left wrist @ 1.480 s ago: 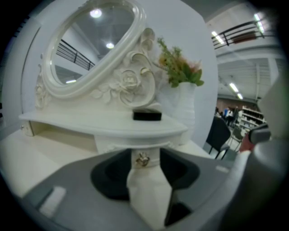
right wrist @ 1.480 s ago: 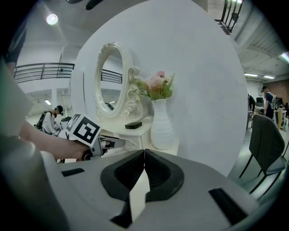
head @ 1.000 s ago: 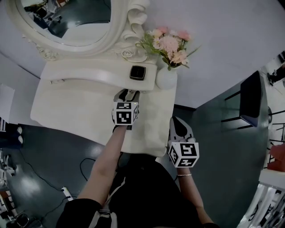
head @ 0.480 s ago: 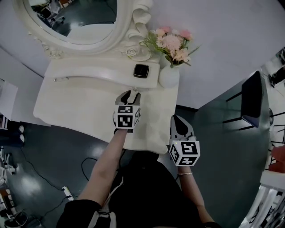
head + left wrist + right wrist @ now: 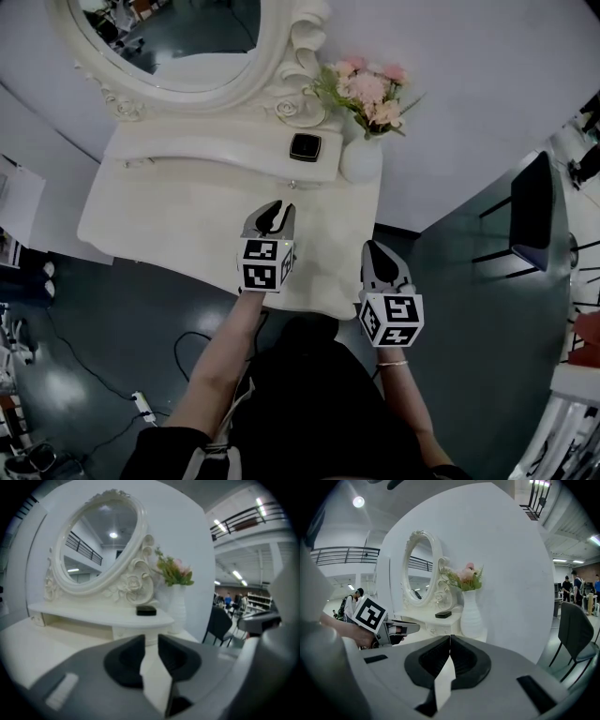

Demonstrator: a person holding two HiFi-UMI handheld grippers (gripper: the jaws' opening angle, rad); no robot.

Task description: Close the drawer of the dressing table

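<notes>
The white dressing table's surface (image 5: 159,216) runs from a raised shelf (image 5: 206,150) at its back edge to a curved front edge, with an oval carved mirror (image 5: 178,42) standing behind the shelf. The drawer (image 5: 126,633) sits under the right part of that shelf, just below a small black box (image 5: 305,146). Its front looks flush with the shelf's face - pushed in, as far as the gripper views show.

At the back right corner of the surface stands a white vase (image 5: 361,161) of pink flowers (image 5: 367,89).

The left claw (image 5: 272,212) hangs over the surface, right of the middle and nearer the front edge, pointing toward the shelf and drawer but well apart from both. Its jaws have just been closing. A narrow gap still shows between the pads, nothing stands in it, and they press on nothing, so the claw is released.

The right claw (image 5: 378,251) hovers at the surface's front right corner, pointing the same way as the left. Its jaws meet at the tips - clenched, with nothing between them.

A bare forearm (image 5: 225,347) reaches up to the left gripper's marker cube (image 5: 263,263).

A dark chair (image 5: 530,211) stands on the grey floor (image 5: 112,328) off the right side of the dressing table.
</notes>
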